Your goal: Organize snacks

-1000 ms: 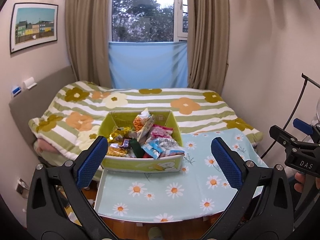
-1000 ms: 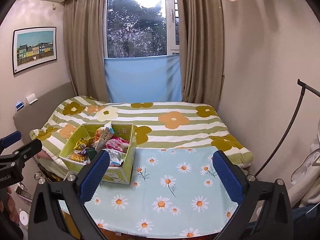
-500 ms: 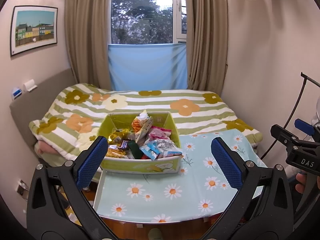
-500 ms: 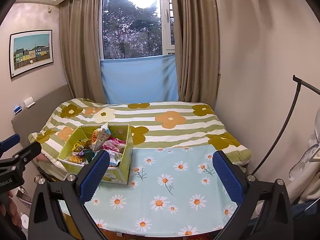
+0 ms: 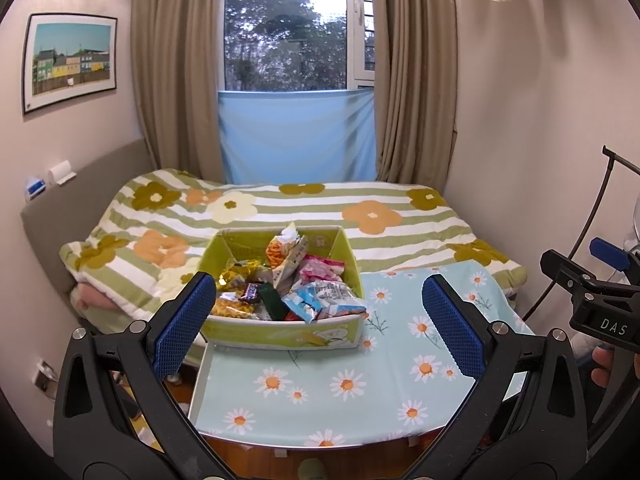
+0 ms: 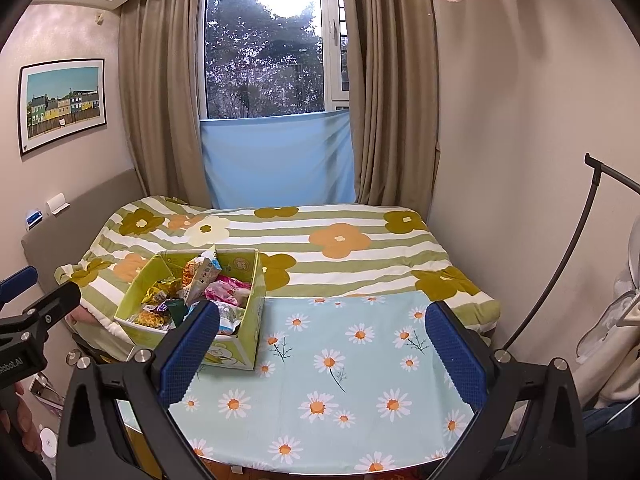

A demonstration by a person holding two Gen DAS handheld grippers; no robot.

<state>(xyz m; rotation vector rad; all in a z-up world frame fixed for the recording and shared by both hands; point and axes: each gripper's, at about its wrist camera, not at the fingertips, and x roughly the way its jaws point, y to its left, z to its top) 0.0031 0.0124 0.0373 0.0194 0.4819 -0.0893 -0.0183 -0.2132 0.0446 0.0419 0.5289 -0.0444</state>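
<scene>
**Snacks heaped in the box, both grippers spread and empty**

The snacks point(image 5: 288, 284) lie in a loose heap inside the green box point(image 5: 280, 334), which stands at the near left corner of the table point(image 5: 360, 392) with the daisy cloth, just in front of the bed point(image 5: 280, 208). A tall orange bag stands up at the back of the box; foil packets, a dark bar and blue-white wrappers lie toward its front. The cloth to the right of the box is bare.

The left gripper point(image 5: 320, 324) hangs short of the box with its jaws spread wide and nothing between them. The right gripper point(image 6: 320, 344) is likewise released and empty, over the bare cloth to the right of the box.

This fits two stages: snacks waiting to be taken out and sorted, or snacks already gathered into the box. The pictures do not settle which.

For any grasp in the box, my advice is to pinch one wrapper by a free edge, not the heap. The packets are light and slippery and may drag neighbours along, and the box looks light enough to shift.
</scene>
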